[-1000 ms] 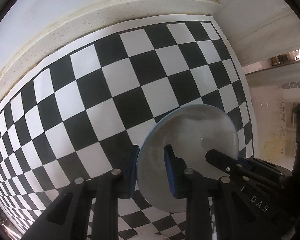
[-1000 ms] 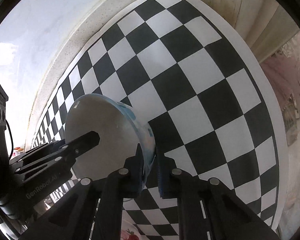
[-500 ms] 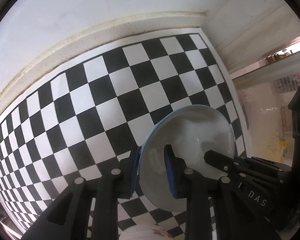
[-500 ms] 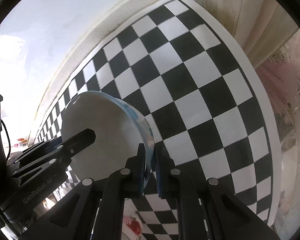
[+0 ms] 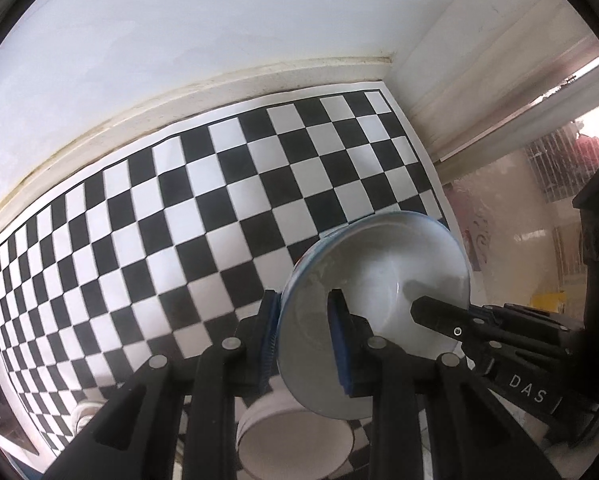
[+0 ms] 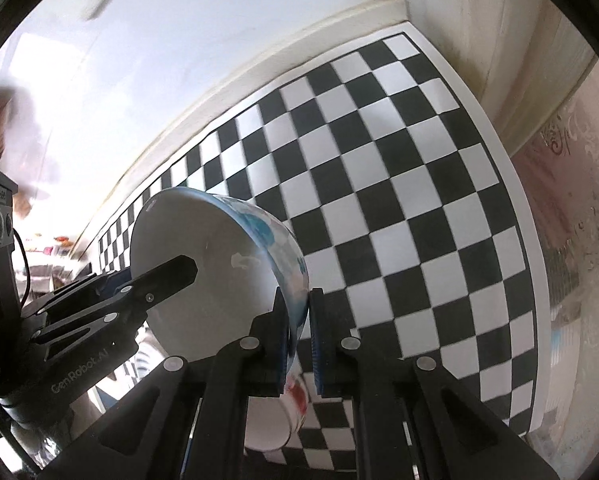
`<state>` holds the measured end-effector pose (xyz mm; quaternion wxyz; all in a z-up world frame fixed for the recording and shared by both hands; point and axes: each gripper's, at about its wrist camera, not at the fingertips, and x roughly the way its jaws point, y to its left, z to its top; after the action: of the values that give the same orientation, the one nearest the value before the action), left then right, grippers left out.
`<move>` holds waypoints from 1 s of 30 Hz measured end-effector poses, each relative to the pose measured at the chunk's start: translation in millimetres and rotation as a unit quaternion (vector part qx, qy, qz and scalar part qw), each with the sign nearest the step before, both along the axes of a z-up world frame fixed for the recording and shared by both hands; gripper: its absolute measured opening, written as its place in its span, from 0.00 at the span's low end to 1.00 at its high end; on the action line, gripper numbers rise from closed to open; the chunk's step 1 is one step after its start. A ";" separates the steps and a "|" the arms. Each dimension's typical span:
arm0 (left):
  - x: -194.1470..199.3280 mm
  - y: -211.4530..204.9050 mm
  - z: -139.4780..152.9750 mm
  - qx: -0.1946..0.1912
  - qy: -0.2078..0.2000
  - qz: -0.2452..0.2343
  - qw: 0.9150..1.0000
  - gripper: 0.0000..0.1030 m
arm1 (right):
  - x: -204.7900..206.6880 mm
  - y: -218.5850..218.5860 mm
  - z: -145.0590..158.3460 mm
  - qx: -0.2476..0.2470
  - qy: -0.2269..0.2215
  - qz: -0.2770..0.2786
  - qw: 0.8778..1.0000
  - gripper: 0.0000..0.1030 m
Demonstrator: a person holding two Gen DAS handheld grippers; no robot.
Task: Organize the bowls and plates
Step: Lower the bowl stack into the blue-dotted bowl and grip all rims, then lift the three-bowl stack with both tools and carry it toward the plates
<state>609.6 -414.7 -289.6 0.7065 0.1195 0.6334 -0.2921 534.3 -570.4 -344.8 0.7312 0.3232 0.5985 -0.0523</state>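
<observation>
step: carry bowl (image 5: 383, 300) | my left gripper (image 5: 303, 340) and right gripper (image 6: 299, 328) both clamped on rim | keep level, lower onto second bowl (image 5: 295, 440) centred

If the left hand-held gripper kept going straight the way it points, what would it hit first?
Probably the checkered mat. The left hand-held gripper, clamped on the rim of the blue-patterned bowl, points steeply down at bare squares. The white bowl sits nearer the camera, likely off that line; depth is unclear.
</observation>
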 end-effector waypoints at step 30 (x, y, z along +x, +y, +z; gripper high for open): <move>-82.9 93.1 -41.6 0.045 0.065 -0.001 0.997 0.22 | -97.5 91.2 -48.8 0.040 0.067 0.048 0.996 0.11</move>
<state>526.7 -321.5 -331.2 0.6576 0.1329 0.6903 -0.2709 436.9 -479.2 -393.7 0.6777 0.3187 0.6625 -0.0151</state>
